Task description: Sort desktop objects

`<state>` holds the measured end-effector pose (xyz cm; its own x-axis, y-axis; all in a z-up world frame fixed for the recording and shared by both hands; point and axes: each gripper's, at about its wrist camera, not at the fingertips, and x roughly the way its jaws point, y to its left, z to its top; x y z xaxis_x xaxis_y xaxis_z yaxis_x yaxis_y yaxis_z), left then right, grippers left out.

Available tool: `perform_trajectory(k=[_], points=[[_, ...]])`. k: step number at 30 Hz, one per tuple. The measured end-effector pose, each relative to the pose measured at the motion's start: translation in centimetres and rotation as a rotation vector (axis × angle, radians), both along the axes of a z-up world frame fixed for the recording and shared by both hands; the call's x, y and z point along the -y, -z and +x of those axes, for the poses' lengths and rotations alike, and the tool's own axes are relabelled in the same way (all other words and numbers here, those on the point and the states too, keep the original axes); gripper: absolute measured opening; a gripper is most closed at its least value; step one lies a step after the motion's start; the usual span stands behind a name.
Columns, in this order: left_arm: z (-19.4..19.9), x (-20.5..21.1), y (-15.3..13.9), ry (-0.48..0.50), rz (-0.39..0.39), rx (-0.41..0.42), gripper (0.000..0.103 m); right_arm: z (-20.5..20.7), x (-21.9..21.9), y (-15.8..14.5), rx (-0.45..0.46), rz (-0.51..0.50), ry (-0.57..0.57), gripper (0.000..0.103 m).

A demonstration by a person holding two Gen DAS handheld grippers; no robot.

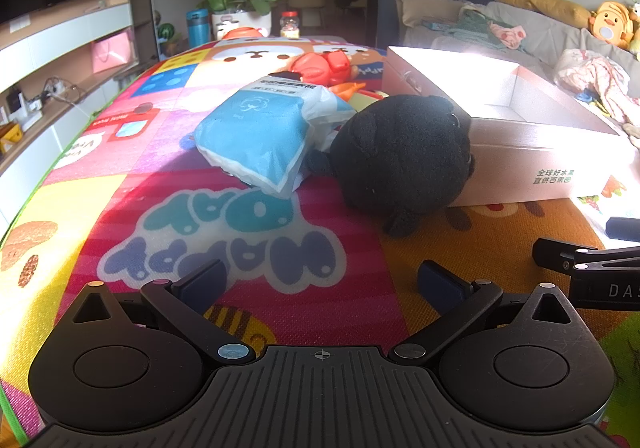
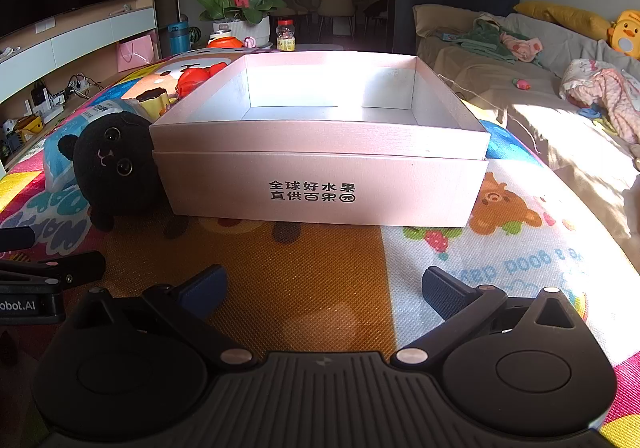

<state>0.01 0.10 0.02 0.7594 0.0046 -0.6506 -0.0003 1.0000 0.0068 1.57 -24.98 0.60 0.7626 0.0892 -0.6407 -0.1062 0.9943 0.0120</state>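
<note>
- The pink box (image 2: 320, 183) stands open on the colourful play mat (image 2: 312, 268), with its front wall facing the right gripper. Nothing is visible inside it, so I judge it is the place where the objects must go and that the sorting has not really begun.
- The black plush toy (image 1: 400, 159) lies on the mat and touches the left side wall of the box. It is the loose object closest to both grippers, so it looks like the natural first thing to take.
- The blue tissue pack (image 1: 256, 139) lies tilted just beside the plush, on the side away from the box; one edge seems to rest against the toy.
- Behind these two, the red toy (image 1: 324, 67) and a small yellow cup with a dark top (image 2: 154, 101) sit in a loose group near the far left corner of the box. Some parts there are hidden, so I cannot name every piece.
- The left gripper (image 1: 320, 284) hovers low over the mat and points down toward the plush and the pack. Its jaws are spread as wide as they go and hold nothing.
- The right gripper (image 2: 322, 288) faces the front wall of the box. Its jaws are also fully spread and empty, with only the mat between the fingers.
- Both grippers are well apart from the objects, which I read as a ready posture before a first reach.
</note>
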Motion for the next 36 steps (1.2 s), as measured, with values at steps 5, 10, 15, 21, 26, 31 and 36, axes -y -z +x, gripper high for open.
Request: perform_trajectory(k=[5,10,15,21,26,31,36], points=[[0.0,0.0,0.0,0.000,0.000,0.000,0.103,0.2,-0.2,0.2,0.000,0.000,0.000,0.103],[0.0,0.0,0.0,0.000,0.000,0.000,0.103,0.2,-0.2,0.2,0.000,-0.001,0.000,0.103],[0.0,0.0,0.0,0.000,0.001,-0.001,0.103,0.3,-0.1,0.3,-0.003,0.004,0.000,0.103],[0.1,0.3,0.0,0.005,-0.002,-0.017,0.103,0.6,-0.2,-0.1,-0.030,-0.002,-0.004,0.103],[0.5,0.0,0.0,0.010,-0.003,-0.041,0.103,0.8,-0.2,-0.4,-0.055,-0.006,-0.010,0.103],[0.4,0.0,-0.1,0.017,-0.002,-0.037,0.103,1.0,-0.3,-0.6,-0.066,-0.010,-0.004,0.103],[-0.4,0.0,-0.9,0.061,-0.026,0.026,0.103,1.1,-0.4,-0.6,-0.071,-0.020,-0.012,0.103]])
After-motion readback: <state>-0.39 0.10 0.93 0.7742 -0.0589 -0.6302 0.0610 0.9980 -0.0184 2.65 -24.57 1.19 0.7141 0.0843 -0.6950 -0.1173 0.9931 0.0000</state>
